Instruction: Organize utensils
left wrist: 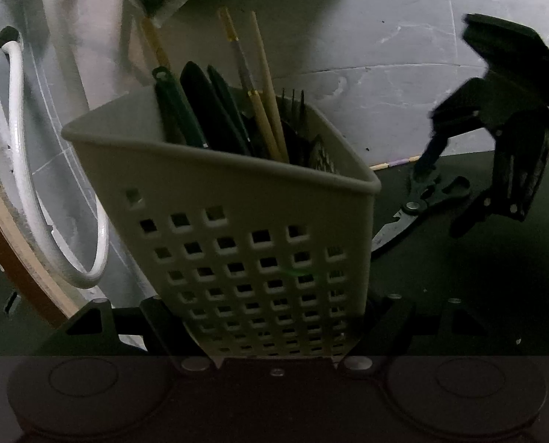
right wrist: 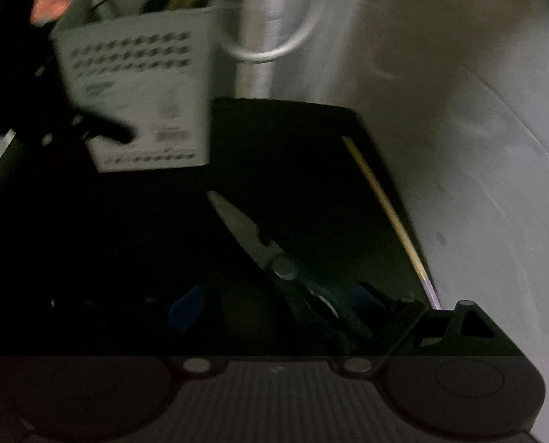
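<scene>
Two grippers work around a cream perforated caddy (left wrist: pixel 259 243) that stands on a dark mat (left wrist: pixel 459 295). The left gripper (left wrist: pixel 274 336) has its fingers (left wrist: pixel 156 317) against the caddy's lower sides, so the caddy sits clamped between the jaws. Inside the caddy stand dark-handled utensils (left wrist: pixel 196 107), two pale chopsticks (left wrist: pixel 265 92) and a fork (left wrist: pixel 292 107), all leaning toward the back. Beside the caddy, kitchen scissors (left wrist: pixel 418 206) lie flat on the mat, blades pointing toward the caddy's base. The right gripper (left wrist: pixel 492 188) hangs over the scissor handles with its jaws spread wide and nothing between them. From the right wrist view the scissors (right wrist: pixel 259 243) lie just ahead of that gripper, and a single chopstick (right wrist: pixel 385 206) rests along the mat's far edge, well apart from the caddy (right wrist: pixel 137 99). A white hose (left wrist: pixel 27 184) loops behind the caddy against the pale wall
</scene>
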A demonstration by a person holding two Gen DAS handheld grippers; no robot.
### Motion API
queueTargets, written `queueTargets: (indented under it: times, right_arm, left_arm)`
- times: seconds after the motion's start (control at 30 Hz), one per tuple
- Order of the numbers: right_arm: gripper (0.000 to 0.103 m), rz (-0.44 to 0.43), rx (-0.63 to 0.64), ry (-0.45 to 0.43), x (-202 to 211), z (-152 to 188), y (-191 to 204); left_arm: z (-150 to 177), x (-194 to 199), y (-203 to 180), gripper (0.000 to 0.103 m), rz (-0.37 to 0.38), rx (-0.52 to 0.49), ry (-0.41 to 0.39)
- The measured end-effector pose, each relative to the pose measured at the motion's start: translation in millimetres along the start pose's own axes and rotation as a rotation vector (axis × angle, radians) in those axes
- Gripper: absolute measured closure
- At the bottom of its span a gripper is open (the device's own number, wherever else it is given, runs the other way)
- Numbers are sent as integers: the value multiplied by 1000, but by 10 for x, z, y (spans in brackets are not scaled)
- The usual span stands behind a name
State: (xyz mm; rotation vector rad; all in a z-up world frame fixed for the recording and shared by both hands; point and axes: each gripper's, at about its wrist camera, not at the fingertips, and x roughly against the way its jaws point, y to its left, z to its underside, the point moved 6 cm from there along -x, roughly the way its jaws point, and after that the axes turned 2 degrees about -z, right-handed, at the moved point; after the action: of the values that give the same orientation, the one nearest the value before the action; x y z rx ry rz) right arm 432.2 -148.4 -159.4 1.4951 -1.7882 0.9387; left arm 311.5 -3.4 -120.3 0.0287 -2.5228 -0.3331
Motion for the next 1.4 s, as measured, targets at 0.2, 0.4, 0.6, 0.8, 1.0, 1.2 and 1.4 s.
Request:
queueTargets:
  times: [0.2, 0.4, 0.6, 0.8, 1.0, 1.2, 1.4]
  right_arm:
    - [21, -111, 177, 70, -183, -265, 26]
    - [46, -220, 237, 143, -317, -419, 3]
    - [60, -306, 278, 195, -348, -524, 7]
    - [82, -313, 303, 193, -334, -598, -8]
    - [83, -276, 287, 153, -312, -544, 18]
    - [83, -201, 226, 71, -216, -441, -3]
    - [83, -77, 169, -55, 43, -407, 0]
  left_arm:
    - [21, 6, -76, 22, -19, 5, -10]
    - [66, 30, -134, 22, -35, 18, -21]
    - [89, 38, -140, 22, -41, 22, -27]
    - [109, 49, -138, 22, -47, 26, -32]
    - [106, 49, -138, 22, -49, 28, -34]
    - [102, 44, -139, 22, -48, 27, -33]
    - [100, 34, -135, 22, -46, 24, -34]
